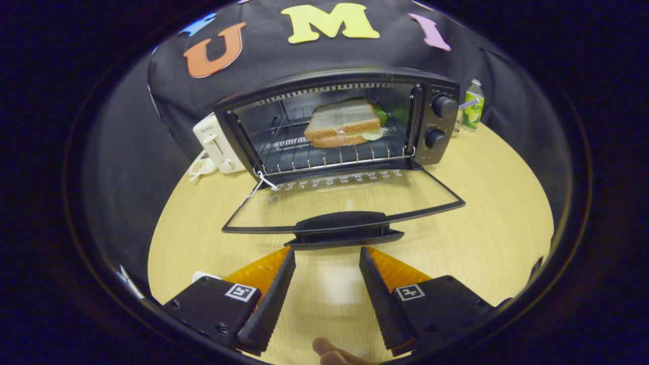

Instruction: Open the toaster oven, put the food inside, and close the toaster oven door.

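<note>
Door: the toaster oven [345,121] stands toward the far edge of the bench [497,213]; its glass door [345,203] is dropped fully open, lying flat toward you. Opening step judged done.
Food: the sandwich [344,123] sits on the wire rack [329,154] inside the cavity, well behind the door hinge. Loading step judged done.
Outstanding: the door is not yet shut. You have only the closing step left, as far as this view shows.
Tool state: your tool [327,253] is open and empty; its two fingers are spread apart with bare bench between them and nothing clamped.
Tool position: the fingertips lie just short of the door handle [345,228], which sits just ahead of them and roughly centred on the gap. Contact with the handle cannot be confirmed.
Pose: you hold the tool low and near level, aimed straight at the oven front. A fingertip of your hand [332,352] shows behind the fingers.
Surroundings: a white toaster [218,144] stands beside the oven on one side, a green bottle [472,105] on the other, both near the far edge.
Advice: get under or onto the handle to lift the door; expect it to swing up on its hinge.
</note>
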A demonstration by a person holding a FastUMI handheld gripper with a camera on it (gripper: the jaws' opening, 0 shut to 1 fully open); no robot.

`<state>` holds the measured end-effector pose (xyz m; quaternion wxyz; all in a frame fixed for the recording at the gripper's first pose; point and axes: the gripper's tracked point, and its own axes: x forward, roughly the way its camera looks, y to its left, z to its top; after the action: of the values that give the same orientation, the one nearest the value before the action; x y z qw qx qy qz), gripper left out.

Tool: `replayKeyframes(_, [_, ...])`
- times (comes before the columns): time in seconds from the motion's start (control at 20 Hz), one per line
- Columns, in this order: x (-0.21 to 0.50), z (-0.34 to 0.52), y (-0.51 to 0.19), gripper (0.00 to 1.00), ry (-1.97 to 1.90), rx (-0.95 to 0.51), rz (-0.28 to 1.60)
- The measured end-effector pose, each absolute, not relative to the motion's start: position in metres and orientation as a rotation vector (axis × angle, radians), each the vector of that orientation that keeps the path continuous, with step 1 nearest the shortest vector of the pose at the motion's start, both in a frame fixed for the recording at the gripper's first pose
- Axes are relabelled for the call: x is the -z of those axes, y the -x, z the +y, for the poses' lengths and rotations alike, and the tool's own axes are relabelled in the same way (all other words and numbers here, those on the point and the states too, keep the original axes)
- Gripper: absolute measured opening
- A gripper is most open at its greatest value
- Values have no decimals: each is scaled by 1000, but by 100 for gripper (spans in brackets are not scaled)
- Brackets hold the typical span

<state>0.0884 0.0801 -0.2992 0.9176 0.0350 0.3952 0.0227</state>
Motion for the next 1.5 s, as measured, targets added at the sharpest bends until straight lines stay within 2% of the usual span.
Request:
replayKeyframes(0.4, [287, 81, -89, 85, -51, -43, 735])
replayKeyframes(0.75, [244, 86, -108, 85, -83, -112, 364])
replayKeyframes(1.0, [231, 57, -130, 85, -50, -48, 216])
replayKeyframes(1.25, [205, 59, -110, 85, -14, -73, 165])
replayKeyframes(1.5, [149, 59, -72, 85, 86, -63, 60])
